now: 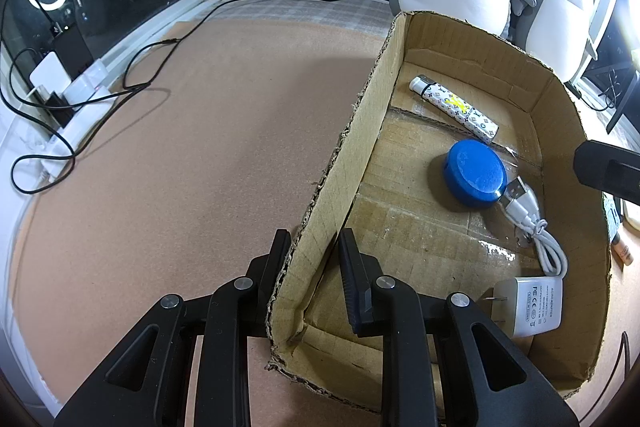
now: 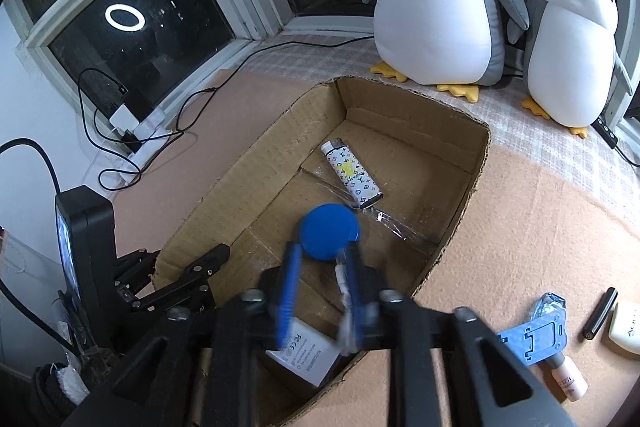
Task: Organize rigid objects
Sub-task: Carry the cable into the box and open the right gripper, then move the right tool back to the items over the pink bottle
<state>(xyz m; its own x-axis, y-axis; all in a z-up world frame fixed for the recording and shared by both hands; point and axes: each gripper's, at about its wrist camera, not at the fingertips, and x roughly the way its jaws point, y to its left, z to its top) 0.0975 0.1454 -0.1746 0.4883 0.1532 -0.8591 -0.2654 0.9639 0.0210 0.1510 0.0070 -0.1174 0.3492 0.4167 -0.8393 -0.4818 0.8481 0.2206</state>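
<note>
Dropping the charger [image 1: 534,305] into the cardboard box [image 1: 344,163]: right gripper [image 2: 320,279] jaws spread, adapter at box's 6 o'clock; left gripper [image 1: 310,247] pinches the wall. Next, probably the blue stand [image 2: 534,341].

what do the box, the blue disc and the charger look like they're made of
Box: matte corrugated cardboard, with ragged fluted rims. Blue disc: probably hard plastic, smooth with a slight sheen. Charger: glossy white plastic shell, metal prongs.
</note>
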